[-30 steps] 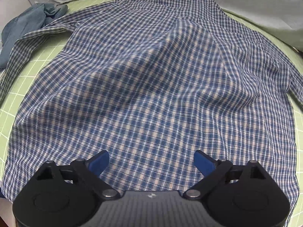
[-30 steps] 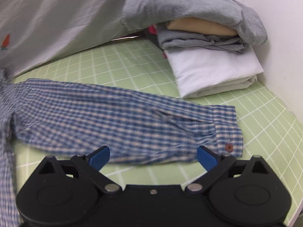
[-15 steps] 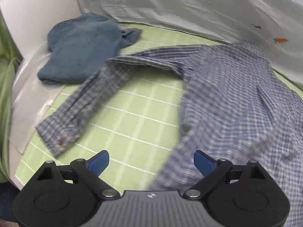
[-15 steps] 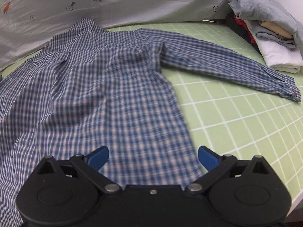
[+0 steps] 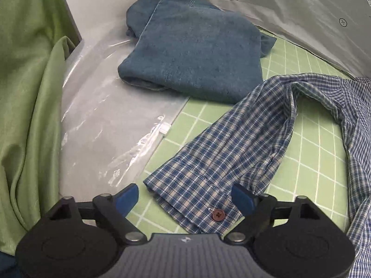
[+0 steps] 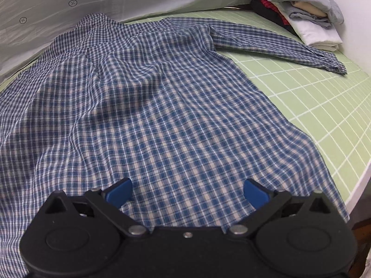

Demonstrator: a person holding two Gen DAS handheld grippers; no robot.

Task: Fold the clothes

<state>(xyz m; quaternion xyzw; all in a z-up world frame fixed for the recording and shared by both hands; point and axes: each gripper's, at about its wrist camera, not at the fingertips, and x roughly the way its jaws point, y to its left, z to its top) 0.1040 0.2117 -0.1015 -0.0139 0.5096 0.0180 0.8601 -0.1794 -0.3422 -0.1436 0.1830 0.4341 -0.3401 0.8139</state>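
Note:
A blue-and-white checked shirt (image 6: 150, 106) lies spread flat on the green grid mat (image 6: 313, 97). Its right sleeve (image 6: 278, 44) stretches toward the far right. In the left wrist view the other sleeve (image 5: 250, 134) runs down to its cuff (image 5: 192, 192), which bears a red button (image 5: 218, 214). My left gripper (image 5: 185, 200) hovers over that cuff. Its jaws are closing with the cuff between them, and the left pad is still clear of the cloth. My right gripper (image 6: 187, 192) stands open just above the shirt's lower hem, holding nothing.
A folded denim garment (image 5: 194, 46) and a clear plastic bag (image 5: 104, 120) lie beyond the cuff, with green cloth (image 5: 27, 92) hanging at the left. A stack of folded clothes (image 6: 308, 16) sits far right. The table edge (image 6: 357, 185) drops off at the right.
The left gripper swept left from over the shirt's body to the cuff, and its jaws have narrowed. The right gripper moved from the right sleeve's cuff to over the hem.

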